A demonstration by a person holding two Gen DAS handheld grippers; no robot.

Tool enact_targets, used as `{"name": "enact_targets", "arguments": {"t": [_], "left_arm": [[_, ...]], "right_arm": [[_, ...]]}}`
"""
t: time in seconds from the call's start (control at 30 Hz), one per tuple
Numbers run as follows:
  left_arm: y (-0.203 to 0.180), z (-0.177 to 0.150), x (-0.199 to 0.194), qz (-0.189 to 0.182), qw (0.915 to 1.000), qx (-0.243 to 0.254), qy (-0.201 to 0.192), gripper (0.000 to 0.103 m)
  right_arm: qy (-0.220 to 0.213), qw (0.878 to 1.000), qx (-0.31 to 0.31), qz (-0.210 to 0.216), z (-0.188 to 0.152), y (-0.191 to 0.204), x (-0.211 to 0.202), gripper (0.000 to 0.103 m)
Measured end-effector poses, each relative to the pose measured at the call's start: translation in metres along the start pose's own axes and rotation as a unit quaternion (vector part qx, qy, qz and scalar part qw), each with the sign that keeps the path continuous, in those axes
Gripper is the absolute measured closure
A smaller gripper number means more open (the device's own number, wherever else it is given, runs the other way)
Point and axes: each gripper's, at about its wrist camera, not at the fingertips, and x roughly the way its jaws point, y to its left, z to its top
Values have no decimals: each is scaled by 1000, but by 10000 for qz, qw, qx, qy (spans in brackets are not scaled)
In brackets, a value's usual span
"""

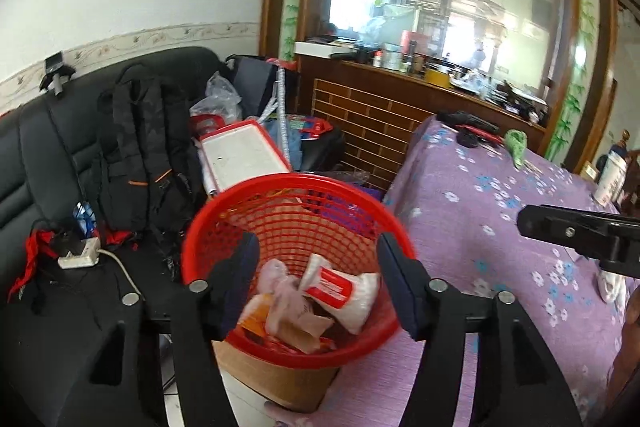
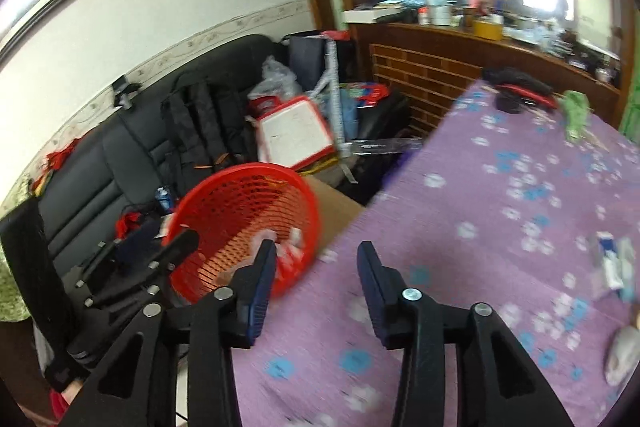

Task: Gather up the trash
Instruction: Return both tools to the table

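Note:
A red mesh basket (image 1: 224,203) stands on a cardboard box (image 1: 276,379) beside the table. Inside it lie a white packet with a red label (image 1: 340,287) and crumpled wrappers (image 1: 288,311). My left gripper (image 1: 316,247) hangs open just above the basket's mouth, with nothing between its pads. My right gripper (image 2: 316,251) is open and empty over the table's left edge, next to the basket (image 2: 240,203). Blue-and-white wrappers (image 2: 614,263) and a crumpled white tissue (image 2: 622,355) lie on the purple floral tablecloth (image 2: 480,227) to the right.
A black sofa (image 1: 36,167) at left holds a black backpack (image 1: 148,155), a power strip (image 1: 80,255) and a red-framed white board (image 1: 244,155). A wooden cabinet (image 1: 380,115) stands behind. Black items (image 2: 516,87) and a green scrap (image 2: 576,111) lie at the table's far end.

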Motion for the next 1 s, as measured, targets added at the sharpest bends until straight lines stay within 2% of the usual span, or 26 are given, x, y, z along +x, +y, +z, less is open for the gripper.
{"name": "enact_targets", "arguments": {"t": [0.1,0.3,0.5,0.73,0.83,1.0], "left_arm": [[-25,-4,-4,-84,9996,263,-17,37],[-74,-15,-2,-423,9969,639,168,36],[-131,-27,-4,-817,9898,1117,323,35],[-194,-44,-7,-1255,9769,1637,552,35],[-223,-50,-13,-1467,9689,1901,591,35],[-261,-56,-21,-1820,9560,2205,660,33]], "right_arm": [[-74,9993,252,-283,-17,-30,-20,49],[11,9919,996,-784,-57,-99,-51,48],[-132,9812,1565,-1125,-92,-155,-91,48],[-362,9591,2283,-1636,-131,-216,-143,49],[-500,9443,2625,-1919,-142,-245,-164,49],[-375,9234,3119,-2206,-150,-296,-174,49]]}}
